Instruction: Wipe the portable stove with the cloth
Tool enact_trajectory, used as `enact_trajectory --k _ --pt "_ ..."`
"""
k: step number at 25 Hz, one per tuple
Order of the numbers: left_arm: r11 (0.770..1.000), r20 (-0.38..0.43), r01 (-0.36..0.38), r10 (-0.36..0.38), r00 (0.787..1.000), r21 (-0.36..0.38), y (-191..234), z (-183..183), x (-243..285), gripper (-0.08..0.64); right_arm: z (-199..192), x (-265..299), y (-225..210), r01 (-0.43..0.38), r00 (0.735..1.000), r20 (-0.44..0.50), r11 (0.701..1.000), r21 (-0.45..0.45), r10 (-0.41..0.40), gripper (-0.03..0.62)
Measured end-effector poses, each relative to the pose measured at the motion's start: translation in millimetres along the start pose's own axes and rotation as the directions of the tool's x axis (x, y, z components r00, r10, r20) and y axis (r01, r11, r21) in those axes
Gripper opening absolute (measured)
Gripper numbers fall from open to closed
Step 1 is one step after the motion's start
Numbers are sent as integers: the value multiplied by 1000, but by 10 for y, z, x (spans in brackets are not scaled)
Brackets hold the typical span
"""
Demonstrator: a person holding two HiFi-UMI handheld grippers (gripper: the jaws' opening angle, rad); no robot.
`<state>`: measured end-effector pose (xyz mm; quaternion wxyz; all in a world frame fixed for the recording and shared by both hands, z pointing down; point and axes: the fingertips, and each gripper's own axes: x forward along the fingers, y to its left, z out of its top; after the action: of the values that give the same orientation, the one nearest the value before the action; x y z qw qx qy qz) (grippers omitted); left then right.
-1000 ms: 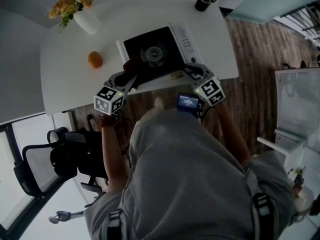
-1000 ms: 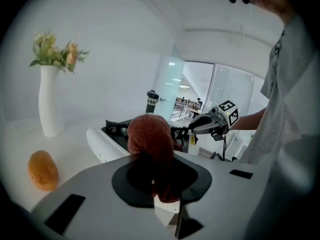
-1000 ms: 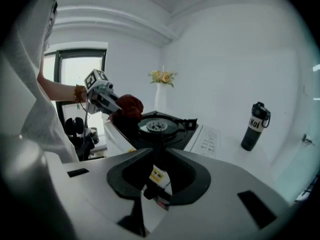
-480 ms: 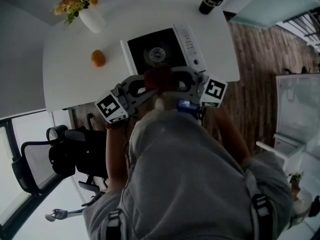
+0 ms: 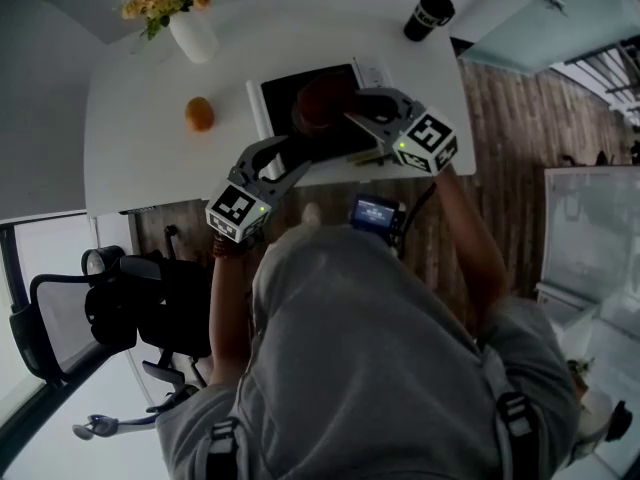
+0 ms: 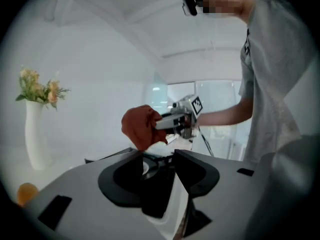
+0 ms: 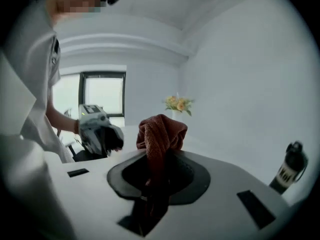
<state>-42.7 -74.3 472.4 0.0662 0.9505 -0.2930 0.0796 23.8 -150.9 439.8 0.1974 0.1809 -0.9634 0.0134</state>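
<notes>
Rust-brown terry cloth (image 5: 322, 103): held above the black-topped white portable stove (image 5: 275, 118), upper centre, by the right gripper (image 5: 352, 108), jaws just closed on it. Left gripper (image 5: 288, 158): jaws just opened, nothing between them. Risk: bunched cloth may be pulled from the grip during wiping.

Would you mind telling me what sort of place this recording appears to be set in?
Probably an office or studio room rather than a real kitchen: a portable stove sits on a plain white table with a vase of flowers, and a black office chair stands beside it.
</notes>
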Motion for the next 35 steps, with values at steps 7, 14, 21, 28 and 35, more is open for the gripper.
enact_trajectory --k 7,14,21,28,35 --pt "981 -124 -177 167 978 -81 200 -477 0 253 -251 532 -1004 -109 927 -376 957 -269 -1 97" --pt "961 -155 -248 228 961 -121 243 -684 12 255 -684 820 -1192 -314 775 -632 862 -397 -9 186" --pt "959 -148 -248 228 962 -136 237 -688 -11 255 -471 865 -984 -371 803 -588 852 -370 95 249" --pt "959 -178 -259 237 955 -111 214 -729 -2 255 -948 1179 -1152 -289 777 -617 942 -171 127 132" --pt "954 -180 -276 253 951 -115 227 -757 3 255 -930 1244 -1061 -321 757 -636 933 -159 152 74"
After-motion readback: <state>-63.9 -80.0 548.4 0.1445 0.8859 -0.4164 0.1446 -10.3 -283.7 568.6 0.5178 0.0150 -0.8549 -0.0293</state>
